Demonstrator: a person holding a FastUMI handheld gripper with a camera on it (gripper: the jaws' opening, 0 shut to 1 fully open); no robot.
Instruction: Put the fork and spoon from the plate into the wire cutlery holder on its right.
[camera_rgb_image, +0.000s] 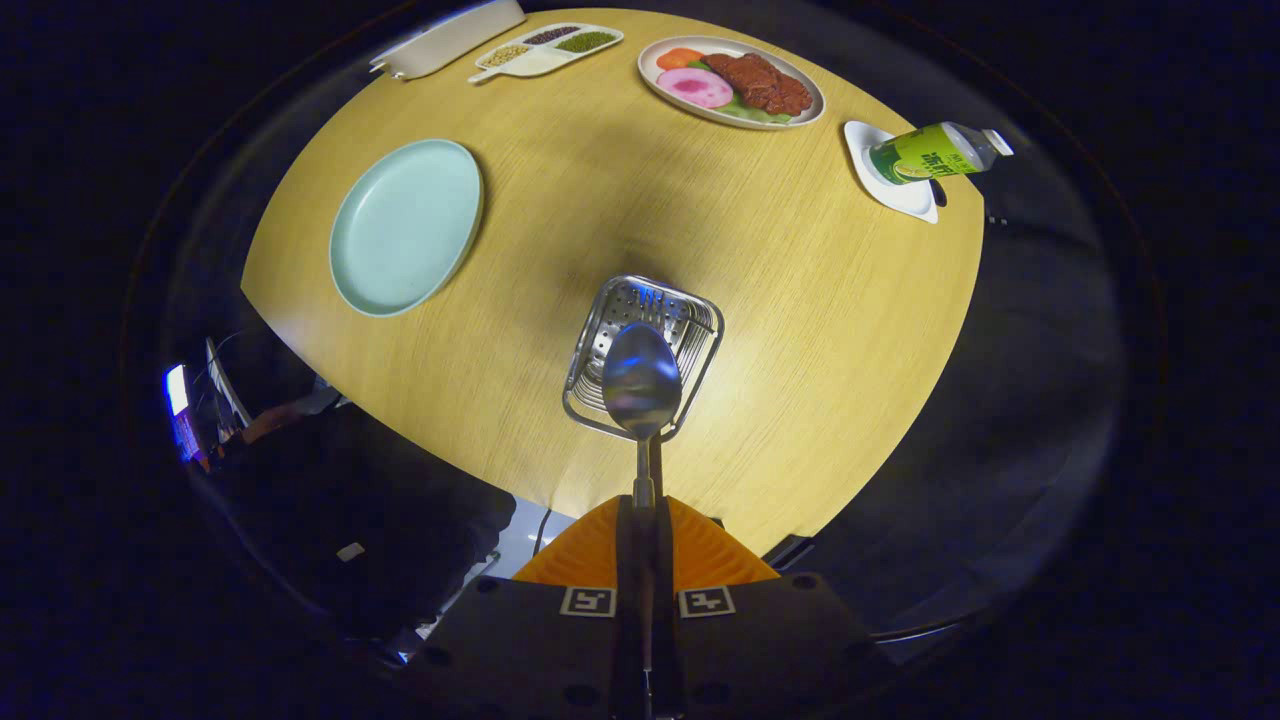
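My gripper (647, 505) is shut on the handle of a metal spoon (641, 380). The spoon points forward, and its bowl hangs over the open top of the wire cutlery holder (690, 315), which stands on the round wooden table just beyond my fingers. To the left of the holder lies the pale green plate (405, 225), with nothing on it. I cannot make out a fork inside the holder.
At the far side of the table are an oval plate of food (731, 80), a divided white tray of beans (545, 50) and a white dish (445, 38). A green bottle (935, 152) lies on a white saucer (905, 195) at the far right.
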